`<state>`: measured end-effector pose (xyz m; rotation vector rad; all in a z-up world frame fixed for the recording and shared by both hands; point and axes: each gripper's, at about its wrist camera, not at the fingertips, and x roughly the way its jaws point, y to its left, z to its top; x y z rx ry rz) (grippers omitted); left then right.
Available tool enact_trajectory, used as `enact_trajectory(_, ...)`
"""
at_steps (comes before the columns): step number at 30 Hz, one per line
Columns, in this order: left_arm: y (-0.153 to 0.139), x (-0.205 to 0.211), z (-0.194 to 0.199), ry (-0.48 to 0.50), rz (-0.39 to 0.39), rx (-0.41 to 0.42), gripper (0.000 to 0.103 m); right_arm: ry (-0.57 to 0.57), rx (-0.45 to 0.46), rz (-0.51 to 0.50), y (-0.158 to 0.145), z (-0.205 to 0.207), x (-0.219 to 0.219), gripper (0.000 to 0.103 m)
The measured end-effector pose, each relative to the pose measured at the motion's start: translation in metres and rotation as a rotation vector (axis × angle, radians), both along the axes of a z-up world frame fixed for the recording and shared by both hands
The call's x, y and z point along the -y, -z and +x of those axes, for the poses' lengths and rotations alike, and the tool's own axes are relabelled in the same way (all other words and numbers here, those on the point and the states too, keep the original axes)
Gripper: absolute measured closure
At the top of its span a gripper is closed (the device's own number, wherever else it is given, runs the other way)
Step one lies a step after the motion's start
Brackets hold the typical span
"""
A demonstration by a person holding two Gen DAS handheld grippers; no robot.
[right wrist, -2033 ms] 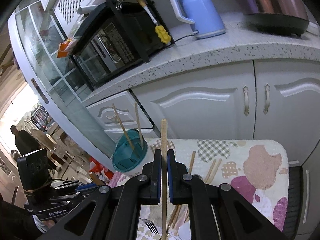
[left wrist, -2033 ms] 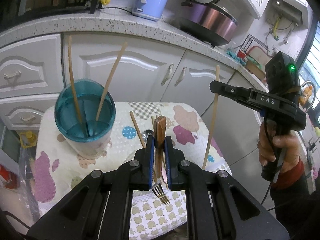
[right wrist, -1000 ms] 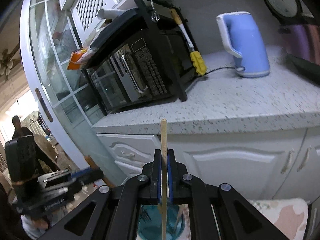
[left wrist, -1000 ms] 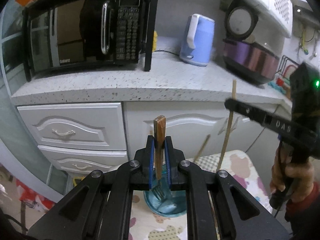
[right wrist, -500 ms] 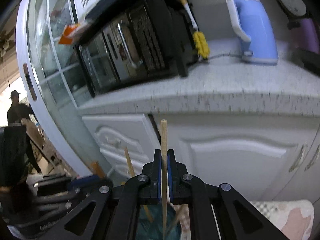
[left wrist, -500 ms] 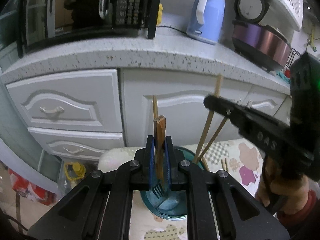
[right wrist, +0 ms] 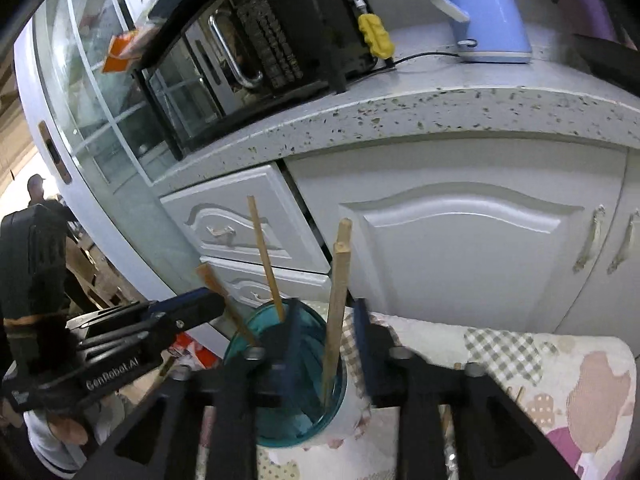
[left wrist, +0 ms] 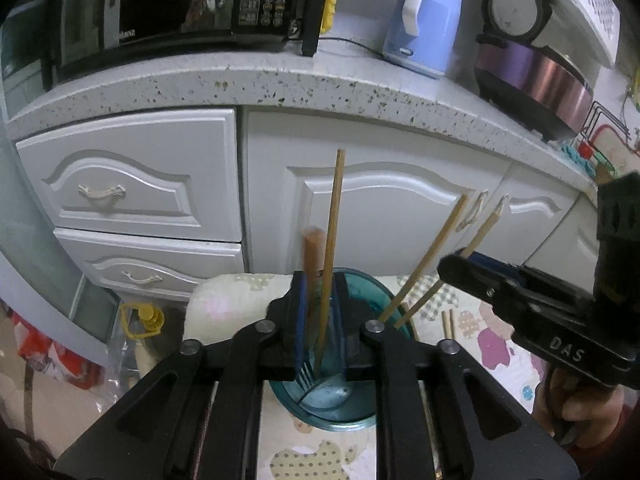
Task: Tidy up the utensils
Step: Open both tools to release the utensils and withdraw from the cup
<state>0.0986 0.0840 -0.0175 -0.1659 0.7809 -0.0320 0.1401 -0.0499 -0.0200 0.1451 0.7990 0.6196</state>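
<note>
A teal cup (left wrist: 352,408) stands on a small table (right wrist: 560,364) covered with a patterned cloth, in front of white kitchen cabinets (left wrist: 384,200). Inside the cup are several thin wooden chopsticks (left wrist: 424,264) leaning outward at different angles, and a fork (left wrist: 311,264) with a brown wooden handle, its metal tines down in the cup and the handle rising nearly upright. One more chopstick (right wrist: 336,320), pale and square at its top end, slants steeply with its tip down inside the cup.

The left gripper (left wrist: 320,320) hangs just above the cup's rim; its jaws are opening, and the fork handle stands between them, close to the left pad, with an upright chopstick (left wrist: 332,240) beside it in the same gap. The right gripper (right wrist: 326,344) is over the cup too, its jaws also opening, with that pale chopstick loose between them and clear space on either side. A few more chopsticks (left wrist: 446,322) lie on the cloth to the right of the cup.
</note>
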Motion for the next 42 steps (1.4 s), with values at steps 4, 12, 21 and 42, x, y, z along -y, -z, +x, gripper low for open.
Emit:
enact_trajectory(4,-0.008,0.000,-0.010,-0.009,-0.014,0.014,0.068,0.022,-0.012,0.020,-0.003,-0.011,0.018,0.070)
enact_trajectory(12,-0.025,0.017,-0.034,0.010,-0.006,0.057,0.058,0.059,0.011,-0.029,-0.014,-0.037,0.040,0.059)
enact_trajectory(21,-0.031,0.056,-0.060,0.083,-0.003,0.081,0.051,0.099,0.026,-0.104,-0.016,-0.060,0.068,0.057)
enact_trajectory(42,0.001,0.099,-0.075,0.118,0.044,0.037,0.051,0.211,0.001,-0.174,-0.004,-0.082,0.123,0.056)
